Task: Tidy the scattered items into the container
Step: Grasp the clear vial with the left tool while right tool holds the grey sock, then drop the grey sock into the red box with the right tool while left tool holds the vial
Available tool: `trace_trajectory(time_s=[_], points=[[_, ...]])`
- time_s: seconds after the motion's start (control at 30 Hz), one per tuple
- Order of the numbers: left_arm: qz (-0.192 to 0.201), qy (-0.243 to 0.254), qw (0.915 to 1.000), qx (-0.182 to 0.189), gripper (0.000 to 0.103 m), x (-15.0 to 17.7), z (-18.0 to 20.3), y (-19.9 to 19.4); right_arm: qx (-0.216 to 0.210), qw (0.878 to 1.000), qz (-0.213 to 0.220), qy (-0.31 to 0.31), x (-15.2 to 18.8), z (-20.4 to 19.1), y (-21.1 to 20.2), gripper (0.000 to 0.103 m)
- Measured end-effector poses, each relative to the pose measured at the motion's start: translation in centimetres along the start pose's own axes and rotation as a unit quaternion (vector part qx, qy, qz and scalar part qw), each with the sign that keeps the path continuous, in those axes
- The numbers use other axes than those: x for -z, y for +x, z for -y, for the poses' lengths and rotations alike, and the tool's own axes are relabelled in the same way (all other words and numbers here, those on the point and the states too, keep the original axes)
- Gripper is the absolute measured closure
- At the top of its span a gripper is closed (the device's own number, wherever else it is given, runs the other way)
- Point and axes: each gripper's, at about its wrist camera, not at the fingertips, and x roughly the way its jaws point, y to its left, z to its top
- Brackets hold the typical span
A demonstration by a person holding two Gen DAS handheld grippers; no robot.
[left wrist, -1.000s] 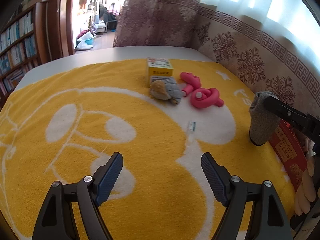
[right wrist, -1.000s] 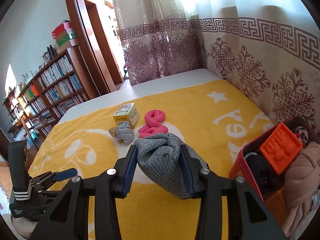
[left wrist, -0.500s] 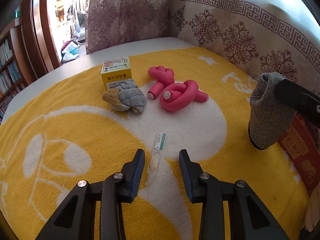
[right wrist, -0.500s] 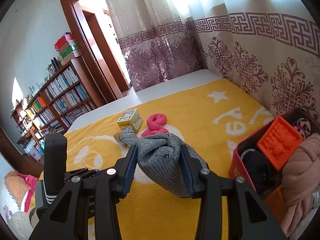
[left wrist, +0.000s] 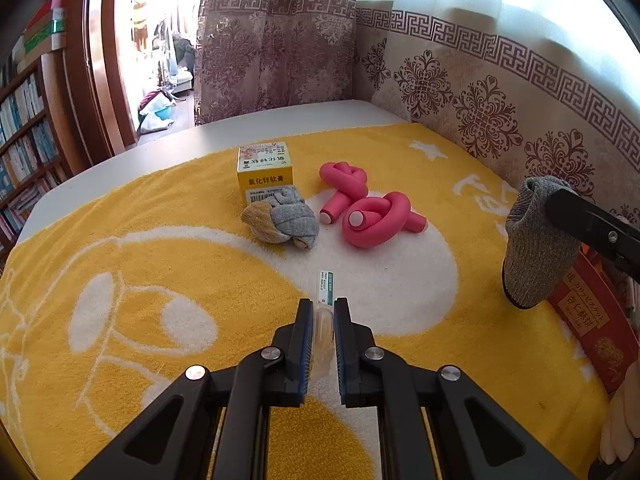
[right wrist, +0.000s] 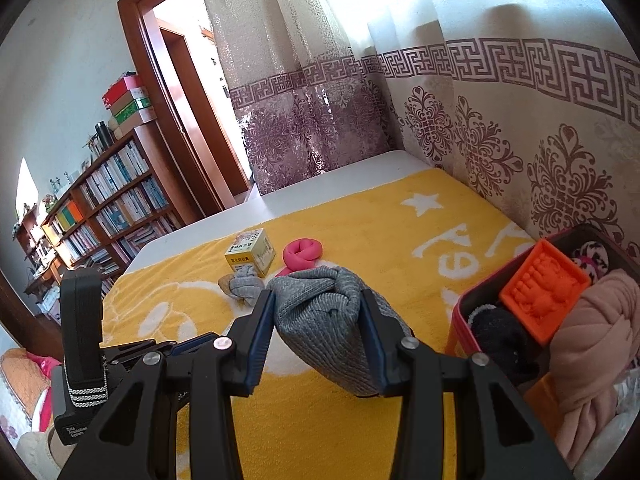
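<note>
A small clear tube with a white-green label (left wrist: 325, 286) lies on the yellow towel (left wrist: 160, 248); my left gripper (left wrist: 323, 308) is shut on its near end. My right gripper (right wrist: 318, 294) is shut on a rolled grey knit sock (right wrist: 324, 328), held just above the towel, left of the red container (right wrist: 460, 308). In the left wrist view the same sock (left wrist: 536, 240) hangs at the right edge. Farther back on the towel lie a grey-and-tan sock bundle (left wrist: 282, 222), two knotted pink foam rollers (left wrist: 378, 220) and a yellow carton (left wrist: 265, 172).
The red container holds an orange moulded piece (right wrist: 544, 292), a pink cloth (right wrist: 592, 344) and a dark sock (right wrist: 500, 332). A patterned curtain (left wrist: 480, 100) bounds the towel on the right. A bookshelf (right wrist: 112, 208) and doorway stand beyond the far left.
My left gripper moved forward over the small tube and its wide-open jaws closed onto it. The right gripper kept its grip on the grey sock and barely shifted.
</note>
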Motion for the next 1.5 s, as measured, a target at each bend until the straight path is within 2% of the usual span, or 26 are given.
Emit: trace_trajectory(time_s=[0.47,0.67,0.9,1.13,1.23,1.27,1.3,1.5], points=[[0.034,0.018,0.9992,0.014,0.092,-0.4,2.3,-3.1,0.015,1.0,0.018,0.007,0.0,0.4,-0.4,0.058],[0.055,0.025,0.998,0.019,0.092,-0.4,3.3,-4.9,0.036,0.999,0.03,-0.003,-0.1,-0.1,-1.2,0.058],[0.071,0.038,0.9964,0.027,0.092,-0.4,4.6,-6.3,0.05,0.997,0.05,-0.011,0.1,-0.4,-5.0,0.058],[0.078,0.05,0.995,0.037,0.092,-0.2,6.1,-7.2,0.051,0.996,0.066,0.012,0.2,1.7,-9.3,0.058],[0.08,0.055,0.9943,0.044,0.092,-0.3,7.0,-7.4,0.067,0.995,0.079,0.016,0.4,3.0,-11.3,0.058],[0.082,0.057,0.9939,0.047,0.092,-0.4,7.4,-7.6,0.076,0.993,0.086,0.015,0.5,3.4,-12.0,0.063],[0.083,0.06,0.9935,0.049,0.092,-0.5,7.8,-7.7,0.085,0.992,0.092,0.015,0.5,3.8,-12.7,0.064],[0.086,0.08,0.9901,0.077,0.092,-1.2,10.9,-7.8,0.119,0.986,0.112,0.041,0.5,7.3,-15.6,0.066]])
